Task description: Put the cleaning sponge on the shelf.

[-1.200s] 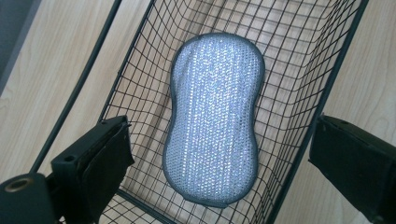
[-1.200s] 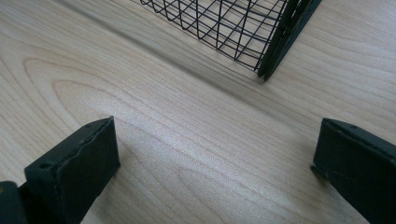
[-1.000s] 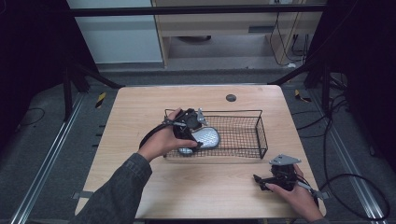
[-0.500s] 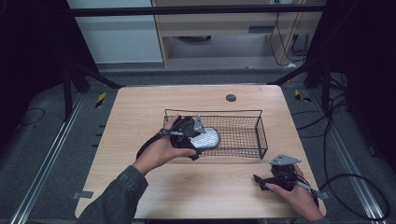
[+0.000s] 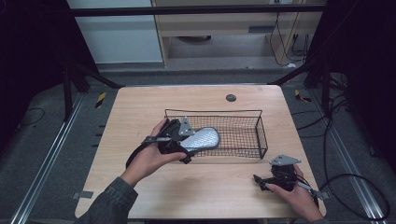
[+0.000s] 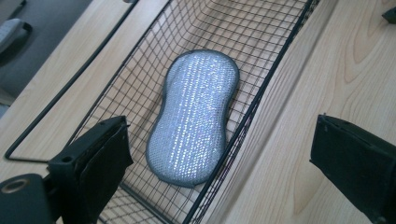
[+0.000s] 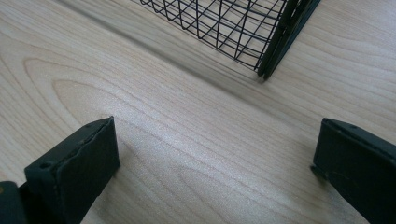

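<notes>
1. Sponge, silver-grey with a dark edge, lies flat on the floor of the black wire basket, at the basket's left end as the high view shows it

2. My left gripper hangs just above that left end of the basket, near the sponge; its jaws have just been opening

3. Seen from my left gripper view, the two black jaws stand wide apart; the sponge lies beyond them, lower down, and nothing is between the pads, so no pad touches it

4. One long side of the sponge lies close along the basket's wire wall; its far end points toward the middle of the basket

5. My right gripper rests low at the near right part of the wooden table, just in front of the basket's right corner

6. Seen from my right gripper view, its jaws are spread too, with bare wood between them and the basket corner a little ahead

7. A small dark round spot sits at the far side of the table, well apart from the basket
</notes>
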### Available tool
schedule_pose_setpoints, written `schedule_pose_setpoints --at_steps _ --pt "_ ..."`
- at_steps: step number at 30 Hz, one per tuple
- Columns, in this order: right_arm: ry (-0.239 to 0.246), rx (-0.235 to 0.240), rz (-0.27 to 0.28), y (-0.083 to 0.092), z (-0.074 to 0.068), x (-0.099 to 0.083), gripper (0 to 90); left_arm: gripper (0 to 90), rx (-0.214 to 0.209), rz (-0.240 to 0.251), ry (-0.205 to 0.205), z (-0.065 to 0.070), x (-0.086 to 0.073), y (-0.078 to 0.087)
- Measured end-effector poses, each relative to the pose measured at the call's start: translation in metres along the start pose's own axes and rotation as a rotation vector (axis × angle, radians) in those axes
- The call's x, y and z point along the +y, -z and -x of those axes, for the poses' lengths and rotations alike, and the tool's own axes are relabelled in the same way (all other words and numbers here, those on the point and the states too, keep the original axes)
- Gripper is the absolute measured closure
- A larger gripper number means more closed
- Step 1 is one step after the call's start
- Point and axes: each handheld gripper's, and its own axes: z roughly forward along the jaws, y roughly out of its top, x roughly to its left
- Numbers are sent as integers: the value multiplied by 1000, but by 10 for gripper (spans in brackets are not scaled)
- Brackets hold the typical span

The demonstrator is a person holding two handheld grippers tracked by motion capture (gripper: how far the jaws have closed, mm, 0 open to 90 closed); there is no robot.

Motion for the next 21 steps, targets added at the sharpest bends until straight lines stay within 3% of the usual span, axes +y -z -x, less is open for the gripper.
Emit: schedule_pose_setpoints --at_steps 11,21 --pt "-1 0 0 0 0 0 4 39 53 55 92 -13 -45 30" --pt "-3 -2 -1 0 0 0 4 35 85 30 147 -22 -83 47"
